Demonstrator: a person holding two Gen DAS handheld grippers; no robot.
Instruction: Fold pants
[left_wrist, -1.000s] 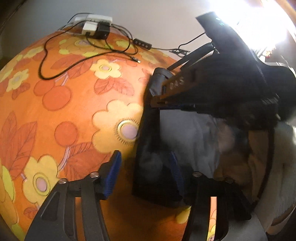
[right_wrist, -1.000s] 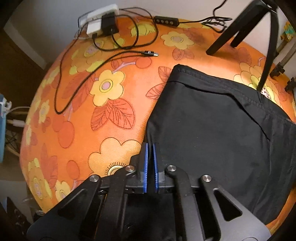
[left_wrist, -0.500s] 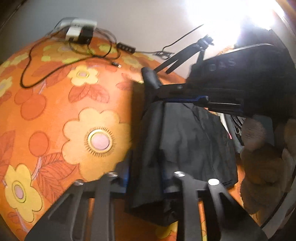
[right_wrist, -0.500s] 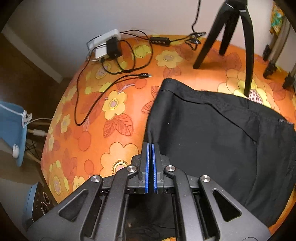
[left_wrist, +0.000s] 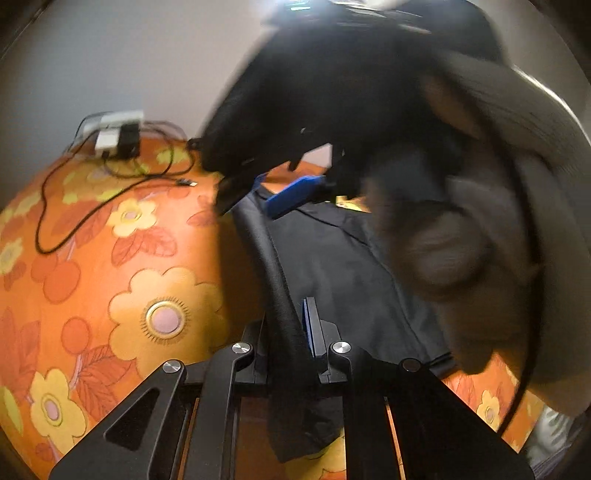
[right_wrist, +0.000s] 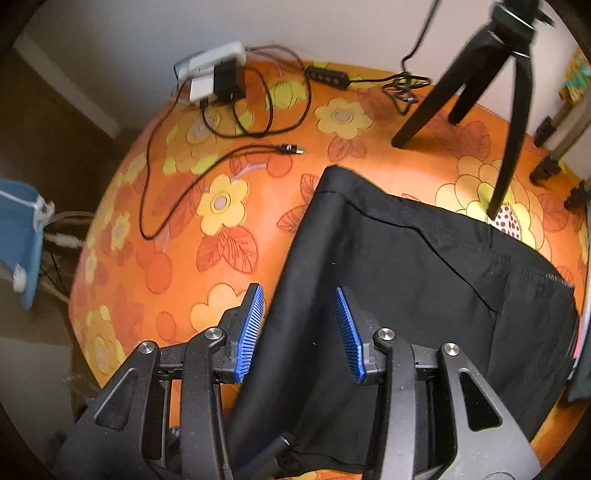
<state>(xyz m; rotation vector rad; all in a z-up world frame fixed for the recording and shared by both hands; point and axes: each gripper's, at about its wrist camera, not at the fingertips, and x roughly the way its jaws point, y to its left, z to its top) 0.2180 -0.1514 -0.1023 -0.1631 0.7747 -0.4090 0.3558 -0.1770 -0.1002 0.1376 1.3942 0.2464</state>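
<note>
the black pants (right_wrist: 406, 295) lie on the flowered desk (right_wrist: 221, 240), on the side away from the power strip (right_wrist: 210, 70) and its loose cable (right_wrist: 207, 173). i take the folded edge of the pants as my landmark.

left tongs (left_wrist: 291, 332): clenched on that folded edge. the jaws have just been closing, and the rolled fabric sits between the blue pads in the left wrist view. from the grip the edge runs up and away toward the right tongs (left_wrist: 291, 192), so the long axis of the fold lies roughly along my left pointing line.

right tongs (right_wrist: 299, 332): released. the jaws have just been opening. the edge still passes between the pads, but neither pad presses on it.

in my judgement the left hand alone now controls the fold, and the next move turns on carrying that edge across the pants.

view differences: only the right wrist view shows the full spread of cloth and the tripod (right_wrist: 491, 92) standing beyond it. only the left wrist view shows both tongs together, though the right one is blurred there.
</note>
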